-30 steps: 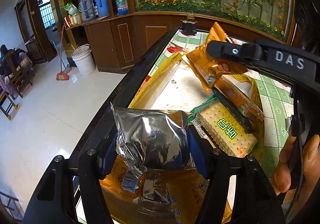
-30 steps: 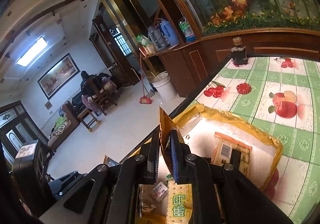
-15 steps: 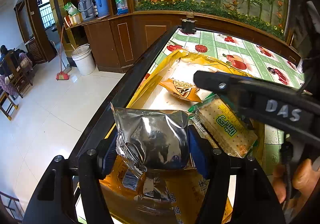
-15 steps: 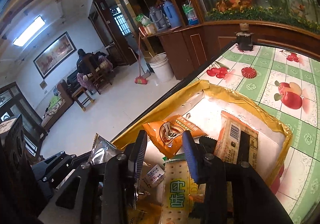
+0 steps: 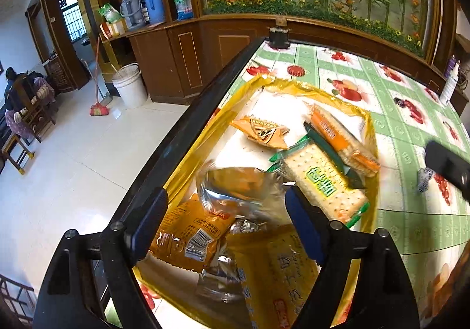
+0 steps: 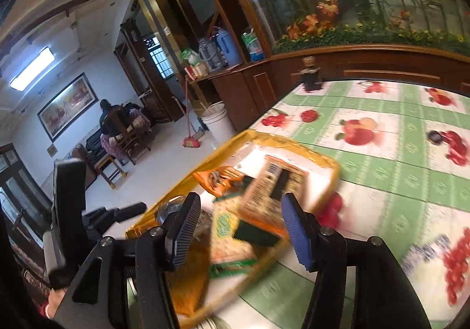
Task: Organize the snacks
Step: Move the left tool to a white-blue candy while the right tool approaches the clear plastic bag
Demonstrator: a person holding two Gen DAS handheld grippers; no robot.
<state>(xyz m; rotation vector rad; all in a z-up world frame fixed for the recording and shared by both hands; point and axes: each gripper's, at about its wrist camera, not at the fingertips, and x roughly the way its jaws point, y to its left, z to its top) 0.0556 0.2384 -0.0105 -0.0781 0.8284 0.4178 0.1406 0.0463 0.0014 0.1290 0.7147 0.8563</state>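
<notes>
Silver foil is what matters just now: the crinkled foil packet [image 5: 243, 191] sits between the pads of my left tongs [image 5: 226, 220], and those jaws are opening, so I judge it is being let go into the yellow tray [image 5: 371, 135] rather than carried. It looks blurred and no longer pinched, resting on the orange barcode packet [image 5: 191, 238] just below the tongs.

To finish this release cleanly, I would let the jaws spread fully before lifting, so neither pad drags the foil back out. Foil like this is slippery and springy; it may slide toward the tray's near wall, which runs close to the tabletop [image 5: 411, 211] edge on the outer side of the left tongs.

My right tongs [image 6: 241, 229] are also opening, with nothing pressed between the pads. Beyond them lie the green-label cracker pack [image 6: 224, 223] and the orange cracker pack [image 6: 273, 188], overlapping, with a small orange pouch [image 6: 218, 177] further ahead. That view is smeared, so I cannot judge exact contact there.

Next I would pick whichever snack lies outside the tray, approach low, and keep the two tongs well apart so they do not collide above the tray.
</notes>
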